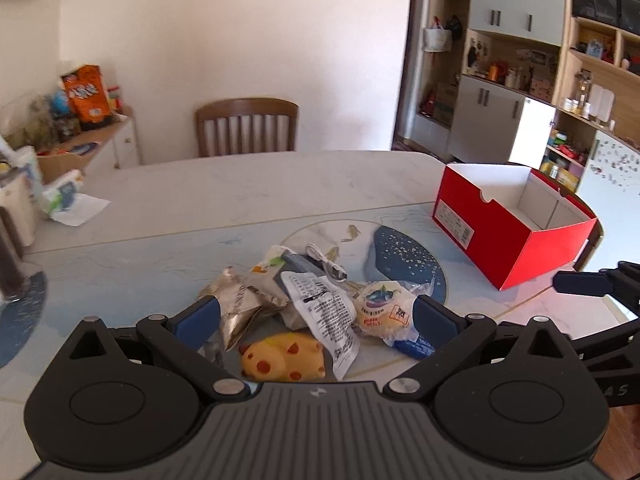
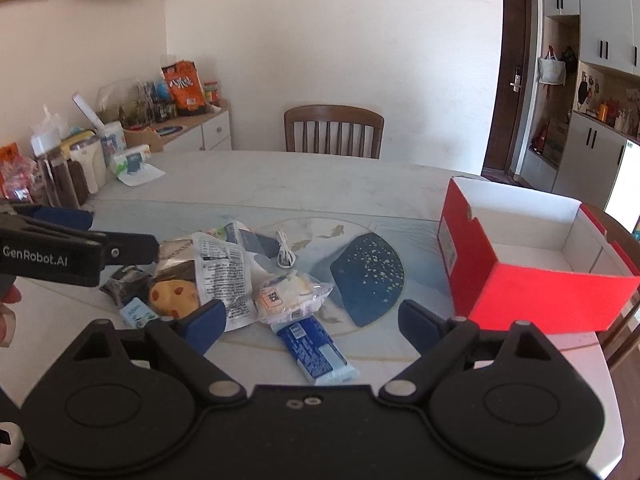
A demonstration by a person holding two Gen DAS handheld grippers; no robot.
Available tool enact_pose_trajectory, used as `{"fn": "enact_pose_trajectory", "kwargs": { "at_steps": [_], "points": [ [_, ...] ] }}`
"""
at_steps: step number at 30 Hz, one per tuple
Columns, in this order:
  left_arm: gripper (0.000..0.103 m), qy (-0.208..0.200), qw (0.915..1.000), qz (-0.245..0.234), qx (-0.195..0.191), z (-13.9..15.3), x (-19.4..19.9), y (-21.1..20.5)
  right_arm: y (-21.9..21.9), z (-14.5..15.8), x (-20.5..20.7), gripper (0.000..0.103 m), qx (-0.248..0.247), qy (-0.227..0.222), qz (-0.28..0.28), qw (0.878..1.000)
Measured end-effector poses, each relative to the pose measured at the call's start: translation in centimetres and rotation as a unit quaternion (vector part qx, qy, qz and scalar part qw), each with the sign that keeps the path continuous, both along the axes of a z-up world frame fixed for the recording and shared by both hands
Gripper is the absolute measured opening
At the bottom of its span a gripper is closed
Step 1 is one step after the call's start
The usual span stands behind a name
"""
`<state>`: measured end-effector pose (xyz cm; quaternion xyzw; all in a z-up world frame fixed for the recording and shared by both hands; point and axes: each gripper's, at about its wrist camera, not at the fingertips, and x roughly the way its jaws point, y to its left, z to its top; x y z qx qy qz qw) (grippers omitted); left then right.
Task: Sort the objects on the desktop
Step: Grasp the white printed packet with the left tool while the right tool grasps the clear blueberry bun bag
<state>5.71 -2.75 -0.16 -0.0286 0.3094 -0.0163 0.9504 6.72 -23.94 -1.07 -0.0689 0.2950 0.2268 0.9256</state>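
Observation:
A pile of desktop objects lies on the table: a yellow spotted toy (image 1: 282, 360) (image 2: 174, 296), a white printed packet (image 1: 324, 312) (image 2: 222, 276), a round wrapped bun (image 1: 382, 308) (image 2: 286, 294), a silver foil packet (image 1: 236, 304), a white USB cable (image 1: 326, 262) (image 2: 285, 254) and a blue wrapper (image 2: 314, 350). An open red box (image 1: 516, 232) (image 2: 532, 256) stands to the right. My left gripper (image 1: 316, 320) is open just above the pile, empty. My right gripper (image 2: 310, 320) is open above the blue wrapper, empty.
A wooden chair (image 2: 334, 130) stands at the table's far side. A tissue pack (image 2: 132, 164) and bottles (image 2: 60, 172) crowd the left end. A side cabinet (image 2: 188, 128) with snacks is behind. A blue mat (image 2: 368, 276) lies between pile and box.

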Motion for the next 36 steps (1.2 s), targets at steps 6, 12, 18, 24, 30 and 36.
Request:
{"fn": "enact_pose_trajectory", "kwargs": {
  "at_steps": [6,12,18,24,30,36],
  "points": [
    [0.103,0.012,0.9991,-0.039,-0.008,-1.8,3.5,1.2,2.7,-1.7,2.5,0.092,-0.009,0.02,-0.014,1.0],
    [0.099,0.037,0.9974,-0.058,-0.02,-3.9,6.7,2.6,4.9,-3.6,5.1,0.09,-0.029,0.036,-0.03,0.999],
    [0.088,0.065,0.9943,-0.078,-0.032,-5.6,9.1,3.3,6.1,-5.7,7.3,0.088,-0.038,0.064,-0.044,0.996],
    [0.081,0.084,0.9916,-0.09,-0.04,-7.1,10.8,3.4,7.1,-6.9,8.7,0.088,-0.041,0.085,-0.04,0.995],
    [0.067,0.101,0.9883,-0.104,-0.049,-8.1,11.8,3.5,7.9,-7.5,9.6,0.086,-0.042,0.095,-0.036,0.994],
    [0.044,0.105,0.9856,-0.119,-0.059,-8.4,12.1,3.3,8.0,-7.5,9.9,0.074,-0.039,0.109,-0.037,0.993]
  ]
}}
